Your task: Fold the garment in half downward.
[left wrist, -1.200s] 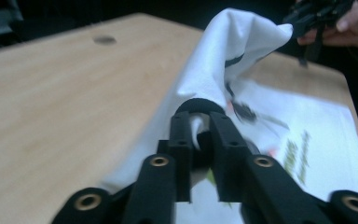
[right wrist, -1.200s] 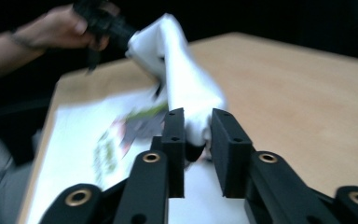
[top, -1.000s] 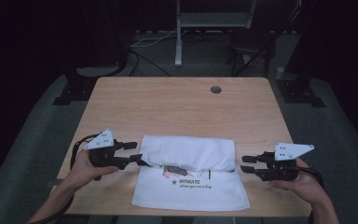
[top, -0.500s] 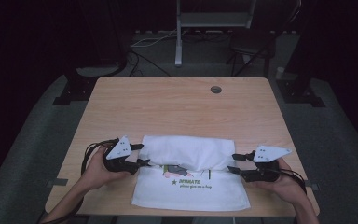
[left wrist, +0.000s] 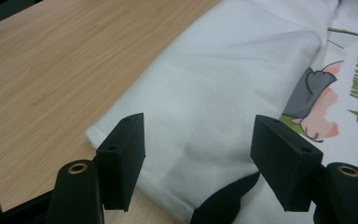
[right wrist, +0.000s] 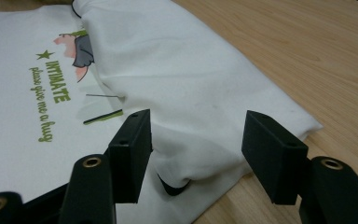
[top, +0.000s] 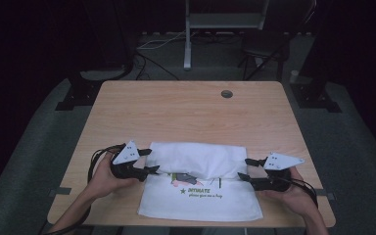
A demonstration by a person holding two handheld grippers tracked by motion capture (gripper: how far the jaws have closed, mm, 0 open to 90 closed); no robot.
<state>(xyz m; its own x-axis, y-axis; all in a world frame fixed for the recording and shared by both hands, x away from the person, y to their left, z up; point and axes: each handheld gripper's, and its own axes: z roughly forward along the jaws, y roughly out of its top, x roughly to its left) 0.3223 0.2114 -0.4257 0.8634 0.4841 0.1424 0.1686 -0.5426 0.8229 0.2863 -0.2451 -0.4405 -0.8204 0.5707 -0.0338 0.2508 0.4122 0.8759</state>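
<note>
Folding white printed cotton T-shirt [top: 200, 188], lying at near edge of light wooden table [top: 186, 110] | left gripper [top: 149, 161], right gripper [top: 245, 169]: jaws just been opening, spread astride folded edge, nothing pinched | advice: lower both evenly; pinch all layers; lift together

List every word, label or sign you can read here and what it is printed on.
"INTIMATE", in green capitals after a green star, on the white shirt.
"please give me a hug", in green script under it, on the same shirt.
A cartoon figure is printed above the words; it carries no lettering that can be read.
No other readable text.
</note>
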